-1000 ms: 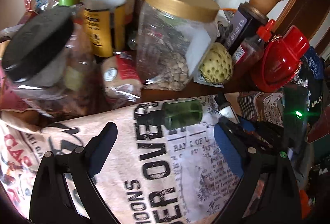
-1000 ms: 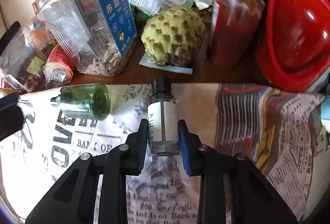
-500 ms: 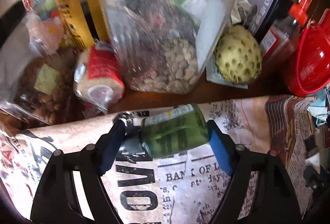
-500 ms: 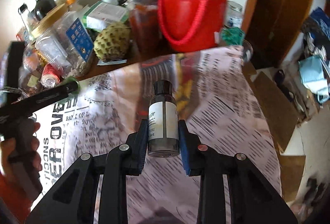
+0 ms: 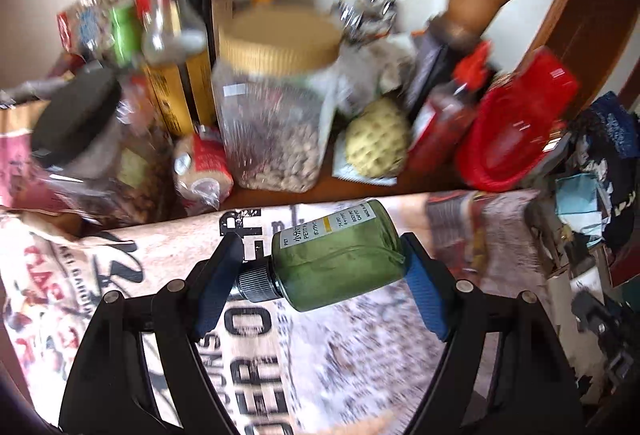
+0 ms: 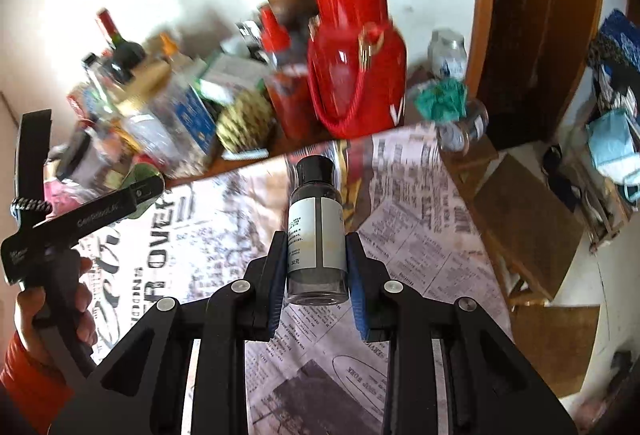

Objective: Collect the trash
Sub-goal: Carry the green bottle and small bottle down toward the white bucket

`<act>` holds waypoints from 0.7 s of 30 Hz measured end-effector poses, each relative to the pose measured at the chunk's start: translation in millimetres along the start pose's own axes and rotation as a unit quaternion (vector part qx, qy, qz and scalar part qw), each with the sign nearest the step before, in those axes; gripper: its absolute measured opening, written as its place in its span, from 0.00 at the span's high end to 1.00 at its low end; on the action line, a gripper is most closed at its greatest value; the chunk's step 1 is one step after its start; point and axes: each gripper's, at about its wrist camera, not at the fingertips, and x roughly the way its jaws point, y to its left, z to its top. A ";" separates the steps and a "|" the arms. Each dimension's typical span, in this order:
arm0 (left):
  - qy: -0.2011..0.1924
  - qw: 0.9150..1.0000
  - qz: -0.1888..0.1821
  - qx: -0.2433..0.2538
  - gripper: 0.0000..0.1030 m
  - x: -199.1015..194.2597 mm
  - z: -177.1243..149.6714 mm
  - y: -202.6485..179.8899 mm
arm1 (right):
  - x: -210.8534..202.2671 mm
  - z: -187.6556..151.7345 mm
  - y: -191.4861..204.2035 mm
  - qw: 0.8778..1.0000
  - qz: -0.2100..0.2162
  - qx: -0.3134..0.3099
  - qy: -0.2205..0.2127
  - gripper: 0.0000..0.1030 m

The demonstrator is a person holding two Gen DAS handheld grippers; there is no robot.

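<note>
Both bottles lifted, bin run next!
Left hand-held gripper (image 5: 320, 285) clamps the green bottle (image 5: 340, 263) end to end; right hand-held gripper (image 6: 318, 267) squeezes the grey bottle (image 6: 318, 235), both above the bench's (image 6: 420, 227) newspaper-covered middle. Next: carry them off without slipping.

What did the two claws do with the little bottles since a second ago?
The left claw went to the green bottle, which lay on the printed cloth, closed on it end to end and lifted it. The right claw rose and pulled back from the clutter, carrying the grey bottle well above the cloth. Its grip stayed the same, and the jars and red jug stayed put.
</note>
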 end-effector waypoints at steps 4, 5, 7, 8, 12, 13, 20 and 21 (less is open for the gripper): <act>-0.047 0.999 -0.008 -0.009 0.24 -61.6 -1.8 -15.8 | -40.9 2.8 -3.0 0.999 0.024 -0.021 -0.036 0.75; -0.059 0.998 -0.007 -0.013 0.24 -77.5 -4.5 -20.1 | -52.8 2.6 -3.4 0.998 0.029 -0.029 -0.047 0.75; -0.079 0.997 -0.004 -0.017 0.24 -105.0 -13.1 -28.6 | -77.0 2.2 -5.4 0.996 0.043 -0.041 -0.067 0.75; -0.091 0.996 0.000 -0.019 0.24 -122.7 -19.2 -34.2 | -88.5 1.5 -6.3 0.995 0.049 -0.047 -0.075 0.75; -0.124 0.992 0.003 -0.021 0.24 -174.3 -38.9 -51.3 | -135.7 -4.4 -6.4 0.989 0.068 -0.072 -0.114 0.75; -0.131 0.991 0.004 -0.020 0.24 -188.1 -44.1 -54.4 | -144.5 -5.2 -6.6 0.987 0.070 -0.076 -0.121 0.75; -0.184 0.983 0.010 0.002 0.24 -273.5 -75.5 -67.3 | -201.1 -22.7 3.1 0.977 0.089 -0.096 -0.167 0.75; -0.194 0.981 0.014 0.008 0.24 -283.9 -80.1 -67.9 | -209.2 -27.0 6.4 0.976 0.090 -0.098 -0.174 0.75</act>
